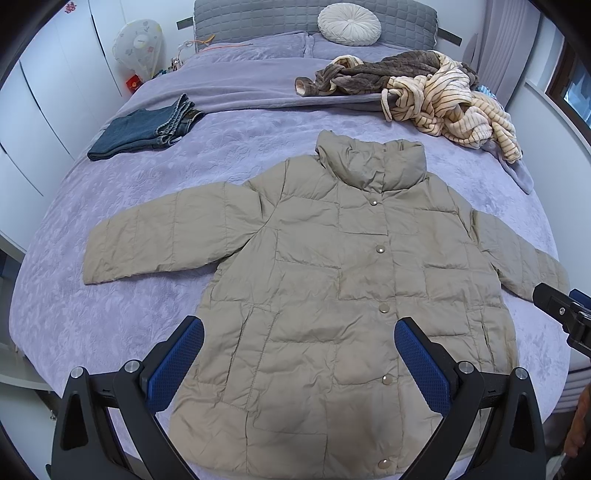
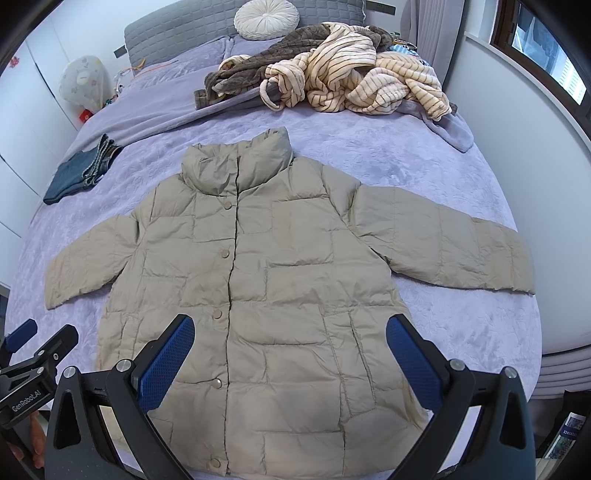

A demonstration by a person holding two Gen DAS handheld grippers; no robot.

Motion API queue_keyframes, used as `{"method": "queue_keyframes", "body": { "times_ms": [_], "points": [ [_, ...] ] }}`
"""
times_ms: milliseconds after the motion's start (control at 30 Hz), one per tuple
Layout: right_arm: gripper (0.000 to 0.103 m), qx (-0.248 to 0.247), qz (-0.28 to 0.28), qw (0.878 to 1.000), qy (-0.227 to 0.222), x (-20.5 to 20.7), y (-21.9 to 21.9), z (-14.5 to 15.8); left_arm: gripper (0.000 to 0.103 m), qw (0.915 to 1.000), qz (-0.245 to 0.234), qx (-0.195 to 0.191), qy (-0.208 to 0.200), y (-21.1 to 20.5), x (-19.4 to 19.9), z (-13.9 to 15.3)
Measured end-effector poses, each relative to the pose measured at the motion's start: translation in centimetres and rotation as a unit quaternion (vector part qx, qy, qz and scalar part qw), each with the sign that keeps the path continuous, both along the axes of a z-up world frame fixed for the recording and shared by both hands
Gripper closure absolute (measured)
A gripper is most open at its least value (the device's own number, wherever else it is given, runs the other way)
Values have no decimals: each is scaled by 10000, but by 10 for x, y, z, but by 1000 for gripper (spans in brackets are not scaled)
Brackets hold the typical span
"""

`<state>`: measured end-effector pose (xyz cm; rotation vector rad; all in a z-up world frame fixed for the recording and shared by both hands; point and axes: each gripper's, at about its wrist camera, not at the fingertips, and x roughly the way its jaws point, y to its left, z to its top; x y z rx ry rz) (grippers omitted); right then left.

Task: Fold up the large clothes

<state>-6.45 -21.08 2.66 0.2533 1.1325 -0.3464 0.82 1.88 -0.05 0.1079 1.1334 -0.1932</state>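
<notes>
The bed [image 1: 110, 229] is being viewed from its foot by both wrist cameras, each looking forward and downward between its own spread fingers toward the headboard [image 1: 258, 18]; the left view is being taken from further left, the right from further right; the jacket [image 1: 332, 277] is being shared centrally by both, near the lenses.

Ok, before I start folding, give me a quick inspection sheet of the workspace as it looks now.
Surface: bed with lilac cover, headboard end far.
Job's things: beige puffer jacket flat, front up, snapped shut, both sleeves spread.
Clutter: folded jeans far left; heap of striped and brown clothes far right; round cushion at headboard.
Grippers: left claw open above the hem; right claw open, empty.
Cables: orange cord near the pillows.
Surroundings: white wardrobes left, covered fan, window right.
</notes>
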Motion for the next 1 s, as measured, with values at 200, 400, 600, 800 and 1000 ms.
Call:
{"method": "queue_keyframes", "body": {
  "times_ms": [200, 400, 600, 800, 1000],
  "points": [
    [0, 5, -3, 10000, 1, 0, 0, 0, 0, 10000, 1, 0, 5, 1, 0, 0],
    [0, 9, -3, 10000, 4, 0, 0, 0, 0, 10000, 4, 5, 8, 2, 0, -1],
    [0, 13, 3, 10000, 10, 1, 0, 0, 0, 10000, 1, 6, 18, 3, 1, -1],
    [0, 14, -2, 10000, 6, 1, 0, -1, 0, 10000, 0, 8, 19, 3, 1, -2],
    [0, 16, 0, 10000, 9, 2, -1, -1, 0, 10000, -1, 10, 27, 4, 1, -2]
  ]
}}
